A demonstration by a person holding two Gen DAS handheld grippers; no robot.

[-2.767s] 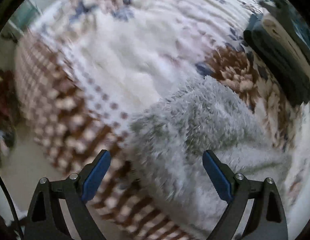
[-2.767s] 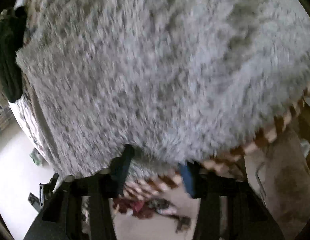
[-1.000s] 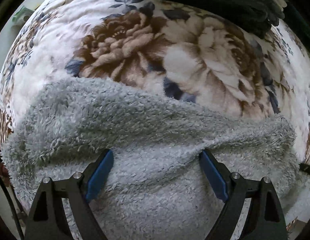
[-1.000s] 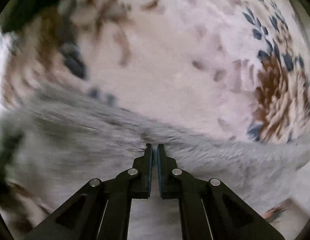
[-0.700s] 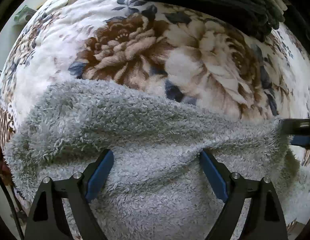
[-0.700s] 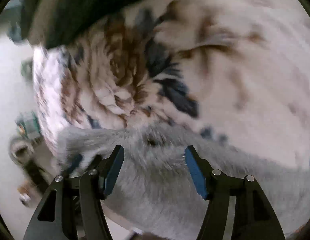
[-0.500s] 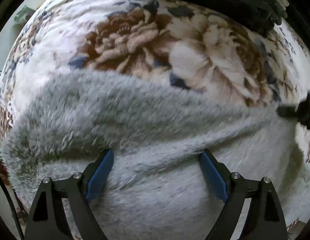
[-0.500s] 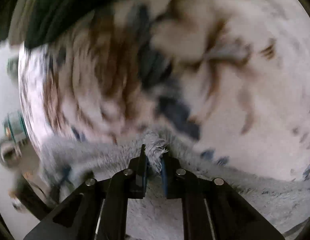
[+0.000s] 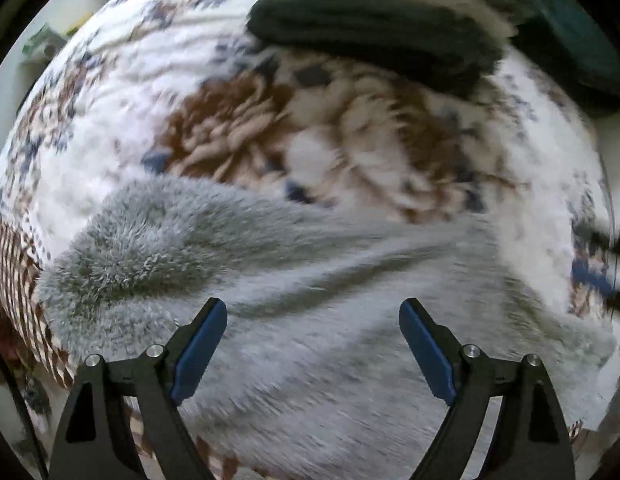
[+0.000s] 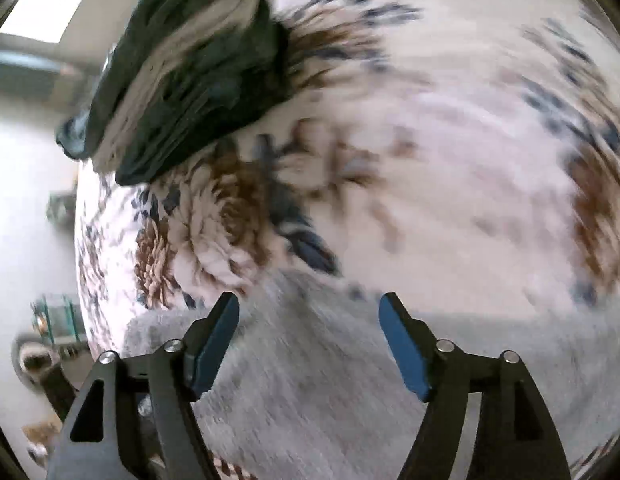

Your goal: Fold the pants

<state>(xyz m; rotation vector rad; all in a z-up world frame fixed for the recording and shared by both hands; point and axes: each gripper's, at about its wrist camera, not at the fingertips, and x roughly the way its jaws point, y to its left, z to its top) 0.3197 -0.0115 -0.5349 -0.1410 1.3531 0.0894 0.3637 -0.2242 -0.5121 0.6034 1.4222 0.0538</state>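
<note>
pants [image 9: 310, 320]: we're seeing grey fleece lying bunched on the floral bed blanket [image 9: 110, 152]
left gripper [image 9: 312, 340]: fingers hanging wide, empty
right gripper [image 10: 309, 332]: fingers opening — nothing pinched
handling: probably soft, floppy, light — we're favouring an edge grab

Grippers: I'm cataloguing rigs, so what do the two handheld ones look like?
Both look alike: the left gripper and right gripper have black angular plastic frames with triangular cutouts, silver round bolts at the pivots and flat blue pads lining the jaws. No cables, markings or sleeves show.
</note>
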